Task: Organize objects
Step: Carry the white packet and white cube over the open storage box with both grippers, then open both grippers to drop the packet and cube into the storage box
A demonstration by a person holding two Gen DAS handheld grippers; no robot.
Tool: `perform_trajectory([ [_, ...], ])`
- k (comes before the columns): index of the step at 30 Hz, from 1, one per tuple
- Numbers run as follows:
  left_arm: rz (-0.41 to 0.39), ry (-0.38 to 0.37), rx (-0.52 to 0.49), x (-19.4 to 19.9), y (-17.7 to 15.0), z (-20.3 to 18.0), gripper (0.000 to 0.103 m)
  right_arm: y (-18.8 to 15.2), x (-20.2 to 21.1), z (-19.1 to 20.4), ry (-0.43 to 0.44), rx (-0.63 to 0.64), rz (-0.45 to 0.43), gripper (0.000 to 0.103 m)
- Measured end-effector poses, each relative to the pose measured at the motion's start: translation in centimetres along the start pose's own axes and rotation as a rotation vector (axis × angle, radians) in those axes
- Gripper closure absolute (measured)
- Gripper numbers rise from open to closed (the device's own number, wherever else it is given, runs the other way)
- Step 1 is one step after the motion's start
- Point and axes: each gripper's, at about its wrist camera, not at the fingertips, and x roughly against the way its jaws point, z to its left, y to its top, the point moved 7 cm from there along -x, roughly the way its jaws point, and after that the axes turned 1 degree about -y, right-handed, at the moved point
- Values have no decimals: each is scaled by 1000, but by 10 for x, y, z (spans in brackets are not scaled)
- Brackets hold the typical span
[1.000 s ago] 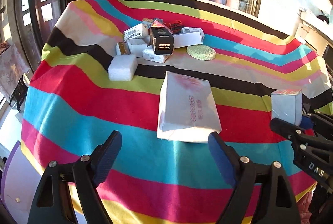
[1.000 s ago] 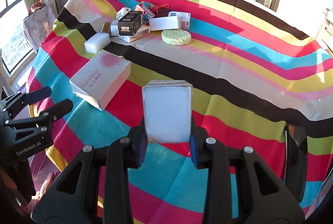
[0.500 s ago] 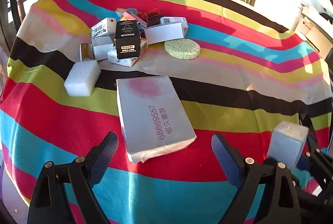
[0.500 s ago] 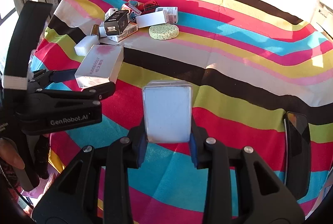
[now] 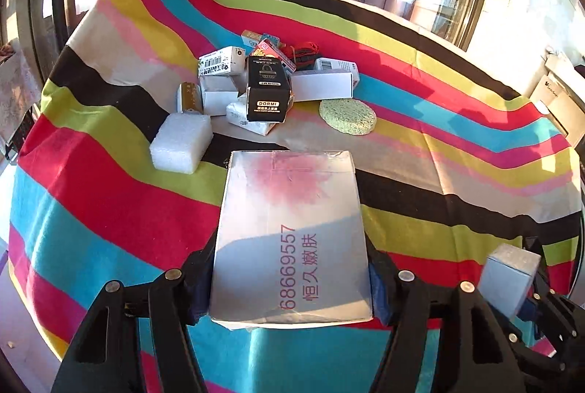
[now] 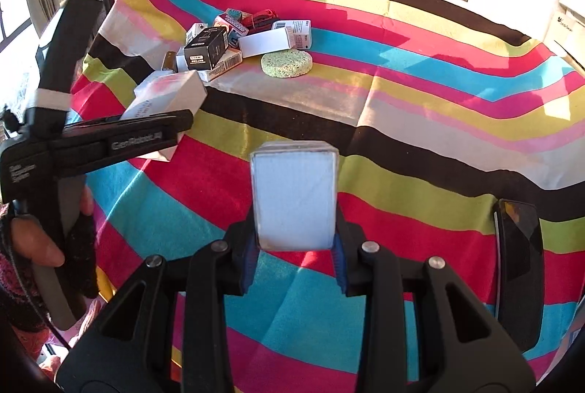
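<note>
the left gripper (image 5: 290,278) is closing its jaws around the flat white carton (image 5: 290,228) on the striped worktop (image 5: 109,210). the right gripper (image 6: 294,246) is clamped on a small white box (image 6: 294,195). the pile of small boxes (image 5: 263,89) looks unsorted, so most organizing remains.

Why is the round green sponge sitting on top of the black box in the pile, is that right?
Not right. The sponge lies flat on the tablecloth, to the right of the pile and apart from the black box. The left wrist view shows it; the right wrist view agrees. It is round and green.
</note>
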Motion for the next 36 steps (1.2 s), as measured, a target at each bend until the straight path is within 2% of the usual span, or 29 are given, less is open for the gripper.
perform_trajectory([
  [6, -22, -4, -18, 38, -22, 19, 36, -1, 4, 28, 31, 60, 1, 65],
  [13, -39, 25, 21, 74, -59, 59, 36, -1, 14, 62, 48, 153, -5, 65],
  [18, -59, 83, 45, 94, -86, 91, 36, -7, 17, 89, 59, 230, -1, 65],
  [29, -61, 164, 202, 120, -120, 165, 36, -10, 29, 175, 125, 464, -18, 65],
  [36, -56, 232, 329, 133, -145, 217, 36, -16, 35, 240, 231, 587, -6, 65],
])
